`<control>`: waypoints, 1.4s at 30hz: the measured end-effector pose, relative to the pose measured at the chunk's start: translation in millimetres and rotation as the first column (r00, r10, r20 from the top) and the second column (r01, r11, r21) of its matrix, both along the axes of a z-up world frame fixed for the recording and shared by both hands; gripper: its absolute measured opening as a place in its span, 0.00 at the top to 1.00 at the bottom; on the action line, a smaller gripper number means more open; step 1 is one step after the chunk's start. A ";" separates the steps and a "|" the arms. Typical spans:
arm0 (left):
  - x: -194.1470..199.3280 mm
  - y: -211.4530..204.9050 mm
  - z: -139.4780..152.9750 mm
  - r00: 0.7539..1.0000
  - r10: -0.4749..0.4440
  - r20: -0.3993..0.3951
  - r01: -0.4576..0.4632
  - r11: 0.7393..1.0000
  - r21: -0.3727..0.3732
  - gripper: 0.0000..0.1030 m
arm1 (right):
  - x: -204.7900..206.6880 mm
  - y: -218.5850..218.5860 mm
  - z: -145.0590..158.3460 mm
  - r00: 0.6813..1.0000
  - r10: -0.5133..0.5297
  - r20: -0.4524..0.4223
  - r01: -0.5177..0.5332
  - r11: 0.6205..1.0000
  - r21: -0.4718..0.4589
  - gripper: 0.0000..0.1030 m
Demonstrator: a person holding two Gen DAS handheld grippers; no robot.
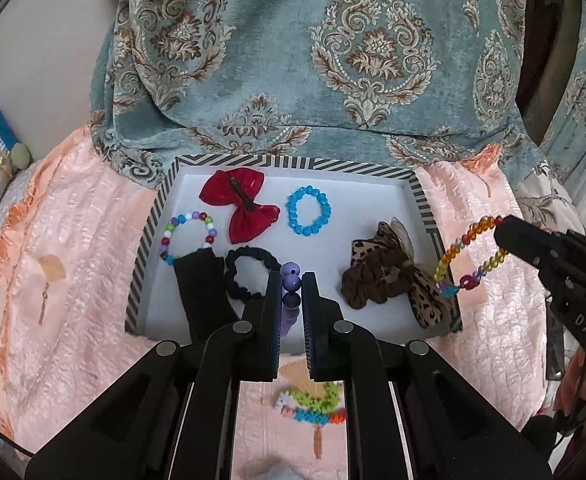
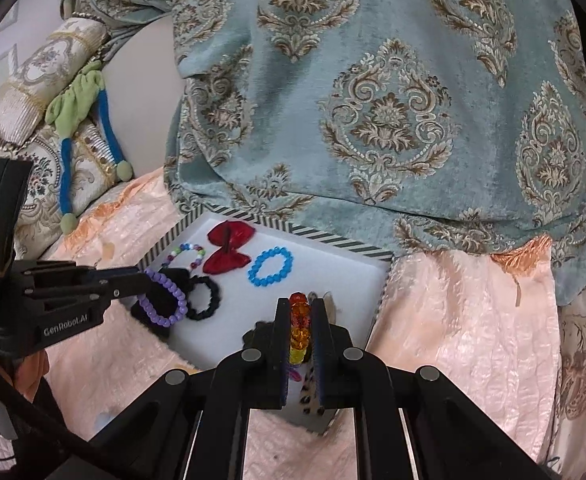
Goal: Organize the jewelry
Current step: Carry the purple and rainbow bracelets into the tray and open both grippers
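Right now my left gripper (image 1: 291, 292) clamps the purple bracelet (image 2: 162, 298) above the striped tray (image 1: 149, 236), my right gripper (image 2: 301, 320) pinches the rainbow bracelet (image 1: 471, 258) over its right edge; release each low onto bare white floor.

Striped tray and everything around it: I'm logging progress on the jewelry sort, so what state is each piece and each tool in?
Left tool: shut on purple bead bracelet, held above tray.
Right tool: shut on amber bead bracelet, held at tray's right edge.
Striped tray: open, partly filled.
Red bow: lying in tray.
Blue bead bracelet: flat in tray.
Black scrunchie: in tray.
Leopard scrunchie: in tray.
Green bead bracelet: outside tray, on pink cloth.
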State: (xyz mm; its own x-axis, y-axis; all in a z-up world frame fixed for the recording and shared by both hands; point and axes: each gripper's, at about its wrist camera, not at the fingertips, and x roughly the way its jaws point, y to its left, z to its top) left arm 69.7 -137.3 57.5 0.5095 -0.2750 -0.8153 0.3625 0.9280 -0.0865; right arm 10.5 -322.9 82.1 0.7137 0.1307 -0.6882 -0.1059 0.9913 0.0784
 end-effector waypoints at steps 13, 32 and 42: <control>39.9 -26.9 -22.9 0.999 -0.017 -0.045 0.018 1.000 0.007 0.92 | 68.0 -7.6 -20.5 0.998 -0.012 -0.055 0.012 1.000 -0.004 0.92; 81.5 -31.2 -76.1 0.990 0.023 -0.138 -0.020 0.999 0.028 0.92 | 148.8 -31.8 -102.3 0.979 -0.099 -0.181 0.105 0.994 0.025 0.92; 82.3 -36.5 -81.8 0.992 0.024 -0.125 -0.017 0.998 0.056 0.83 | 149.3 -34.3 -111.6 0.970 -0.134 -0.203 0.131 0.991 -0.025 0.91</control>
State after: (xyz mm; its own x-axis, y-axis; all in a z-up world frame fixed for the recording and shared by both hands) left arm 152.0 -173.8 -24.3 0.4076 -0.2184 -0.8867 0.3326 0.9398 -0.0787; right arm 159.8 -357.2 -29.5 0.5683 0.0360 -0.8220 0.0434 0.9963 0.0736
